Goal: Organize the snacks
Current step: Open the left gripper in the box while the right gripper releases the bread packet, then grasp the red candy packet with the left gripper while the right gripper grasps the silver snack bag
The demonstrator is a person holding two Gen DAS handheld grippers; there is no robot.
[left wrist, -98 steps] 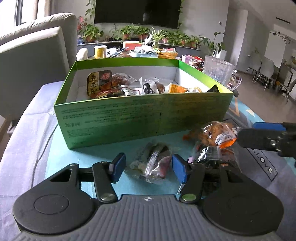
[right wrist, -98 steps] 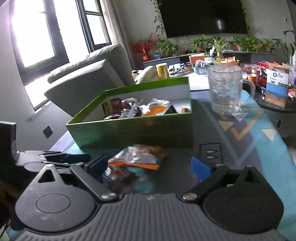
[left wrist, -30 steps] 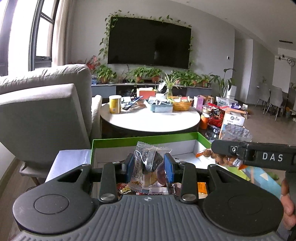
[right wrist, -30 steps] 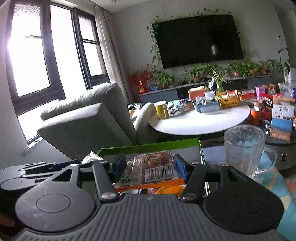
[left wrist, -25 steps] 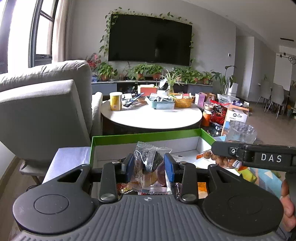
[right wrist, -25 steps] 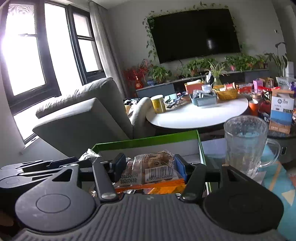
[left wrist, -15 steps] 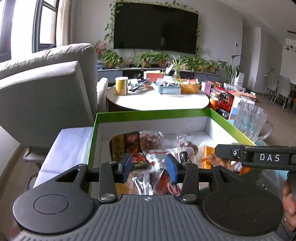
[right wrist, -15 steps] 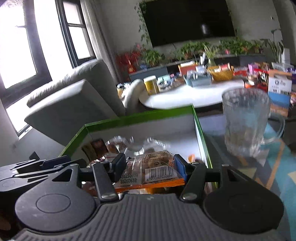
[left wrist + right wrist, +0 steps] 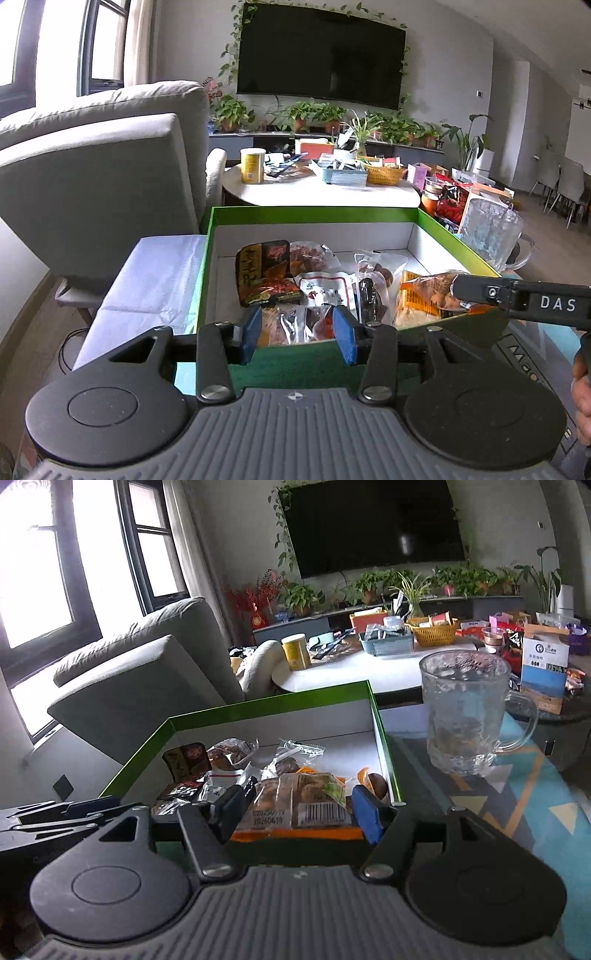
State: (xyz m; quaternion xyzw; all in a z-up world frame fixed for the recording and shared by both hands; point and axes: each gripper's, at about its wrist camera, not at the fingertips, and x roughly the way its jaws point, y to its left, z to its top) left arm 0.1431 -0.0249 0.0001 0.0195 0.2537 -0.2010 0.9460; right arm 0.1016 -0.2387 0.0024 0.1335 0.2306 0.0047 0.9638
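Note:
A green box (image 9: 314,215) with a white inside holds several wrapped snacks (image 9: 321,280). My left gripper (image 9: 297,334) is open and empty, just above the box's near wall; a clear-wrapped snack (image 9: 295,325) lies in the box below it. My right gripper (image 9: 301,812) is shut on a clear packet of brown snacks with an orange strip (image 9: 299,805), held over the box's near right corner (image 9: 391,797). The right gripper also shows in the left wrist view (image 9: 458,291), with its packet (image 9: 432,291).
A glass mug (image 9: 463,716) stands right of the box on a teal patterned cloth (image 9: 524,794). A grey armchair (image 9: 99,177) is at the left. A round white table (image 9: 325,192) with clutter stands behind the box.
My left gripper carried its clear-wrapped snack over the box, opened and let it drop in. My right gripper came down over the box with its packet still held.

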